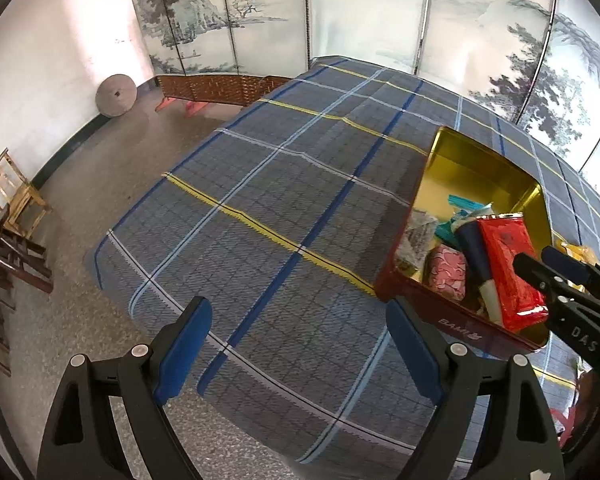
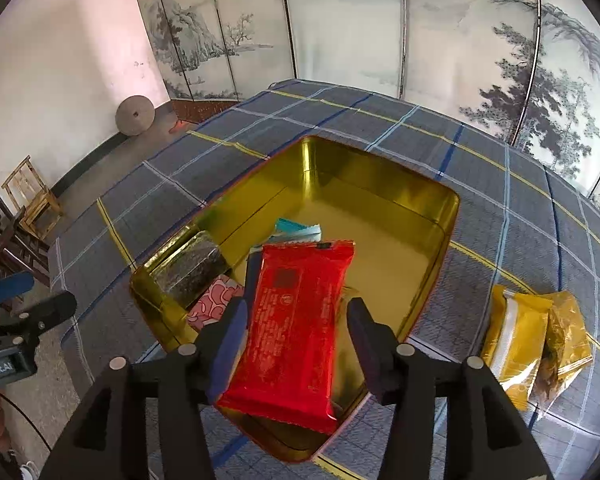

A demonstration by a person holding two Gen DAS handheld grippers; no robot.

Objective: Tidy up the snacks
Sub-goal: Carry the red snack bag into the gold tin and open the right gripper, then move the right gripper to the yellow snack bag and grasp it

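Left wrist view: tin (image 1: 440,322), red outside and gold inside, stands on the plaid-covered bench (image 1: 284,200). It holds a red packet (image 1: 508,268), a pink patterned packet (image 1: 448,274), a dark blue tube (image 1: 476,252) and teal wrappers (image 1: 462,204). Left tongs (image 1: 298,344) gape wide over bare cloth, holding nothing. Right tongs (image 1: 540,262) sit at the red packet's edge.

Right wrist view: right tongs (image 2: 296,334) are open, the red packet (image 2: 296,320) lying between the pads and resting over the tin's near rim (image 2: 432,280); contact with the pads cannot be told. A dark foil packet (image 2: 192,268) leans in the tin's left corner. Two yellow packets (image 2: 532,332) lie on the cloth just right of the tin.
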